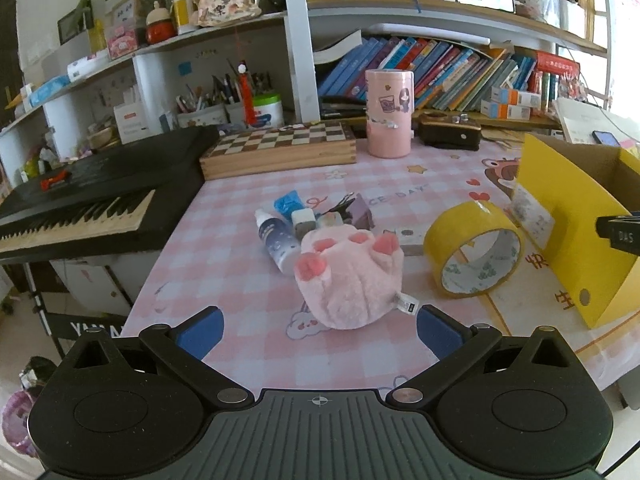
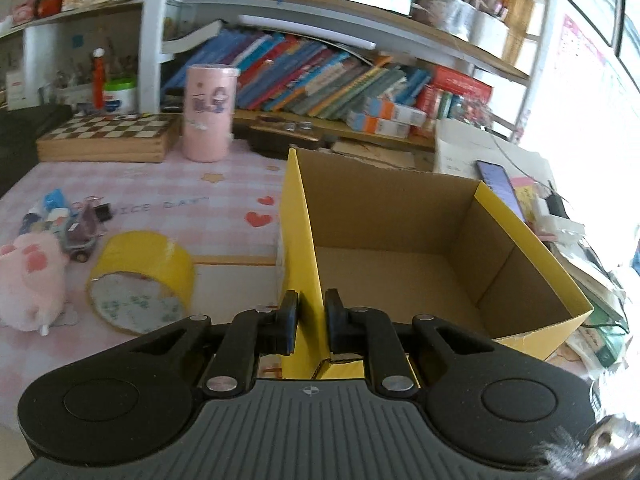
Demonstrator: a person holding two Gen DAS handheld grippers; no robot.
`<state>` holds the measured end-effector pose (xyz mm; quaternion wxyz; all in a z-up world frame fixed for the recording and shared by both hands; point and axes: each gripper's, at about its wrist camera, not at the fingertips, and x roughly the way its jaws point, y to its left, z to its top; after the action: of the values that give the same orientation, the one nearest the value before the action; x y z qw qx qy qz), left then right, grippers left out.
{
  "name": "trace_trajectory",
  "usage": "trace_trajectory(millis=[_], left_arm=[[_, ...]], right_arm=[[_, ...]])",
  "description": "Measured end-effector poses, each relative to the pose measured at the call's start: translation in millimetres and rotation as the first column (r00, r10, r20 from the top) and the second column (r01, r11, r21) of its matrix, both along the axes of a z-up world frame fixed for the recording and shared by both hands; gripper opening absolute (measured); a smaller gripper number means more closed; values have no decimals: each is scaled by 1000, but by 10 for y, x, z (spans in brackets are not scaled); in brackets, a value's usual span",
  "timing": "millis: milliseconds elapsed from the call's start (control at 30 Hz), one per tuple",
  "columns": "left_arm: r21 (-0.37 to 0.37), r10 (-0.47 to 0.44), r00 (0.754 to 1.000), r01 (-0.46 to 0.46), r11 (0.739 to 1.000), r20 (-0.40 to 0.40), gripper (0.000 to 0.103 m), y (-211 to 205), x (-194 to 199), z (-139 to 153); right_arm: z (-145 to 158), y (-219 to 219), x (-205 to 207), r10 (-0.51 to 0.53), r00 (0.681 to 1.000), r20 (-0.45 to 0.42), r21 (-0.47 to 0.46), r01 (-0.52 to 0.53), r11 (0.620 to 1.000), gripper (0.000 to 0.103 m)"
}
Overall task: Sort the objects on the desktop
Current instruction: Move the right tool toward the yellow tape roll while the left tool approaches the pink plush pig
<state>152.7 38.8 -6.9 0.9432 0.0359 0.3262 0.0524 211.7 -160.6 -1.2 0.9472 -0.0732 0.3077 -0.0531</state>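
My right gripper (image 2: 311,322) pinches the near left wall of the yellow cardboard box (image 2: 496,240), which holds nothing. My left gripper (image 1: 319,330) hangs with jaws spread wide, the pink plush paw (image 1: 348,280) just ahead between them, the yellow tape roll (image 1: 472,254) ahead-right.

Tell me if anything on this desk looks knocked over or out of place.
The yellow tape roll rests tilted on its edge rather than flat, beside the cardboard box. The spray bottle lies on its side against the pink plush paw. Nothing looks spilled or damaged.
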Motion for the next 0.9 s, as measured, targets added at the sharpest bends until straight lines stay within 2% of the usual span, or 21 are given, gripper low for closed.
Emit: trace_trajectory(millis=[233, 267, 300, 367, 467, 567, 633, 733, 900], left_arm=[[-1, -12, 1000, 12, 1000, 1, 103, -38, 73, 1], [0, -14, 1000, 14, 1000, 2, 103, -43, 85, 2], [0, -16, 1000, 16, 1000, 3, 103, -48, 98, 3], [0, -17, 1000, 17, 1000, 3, 103, -57, 125, 2], [0, -21, 1000, 21, 1000, -1, 103, -69, 160, -8], [4, -23, 1000, 23, 1000, -5, 103, -78, 194, -22], [7, -22, 1000, 22, 1000, -9, 103, -82, 217, -32], [11, -21, 1000, 21, 1000, -20, 103, -83, 253, -52], [17, -18, 998, 19, 1000, -52, 103, -81, 328, -112]], right_arm=[[6, -125, 100, -56, 998, 1, 13, 56, 998, 13], [15, -128, 103, -58, 998, 0, 20, 58, 998, 16], [30, -126, 103, -56, 998, 4, 29, 56, 998, 19], [95, -91, 52, -23, 998, 55, 46, 21, 999, 48], [234, 74, -86, 82, 980, 183, 9, -85, 996, 53], [323, 223, -157, 197, 949, 246, -8, -201, 980, 62], [335, 299, -152, 268, 933, 240, 6, -277, 961, 67], [281, 379, -72, 341, 923, 181, 50, -355, 934, 70], [143, 503, 74, 380, 922, 81, 84, -386, 919, 83]])
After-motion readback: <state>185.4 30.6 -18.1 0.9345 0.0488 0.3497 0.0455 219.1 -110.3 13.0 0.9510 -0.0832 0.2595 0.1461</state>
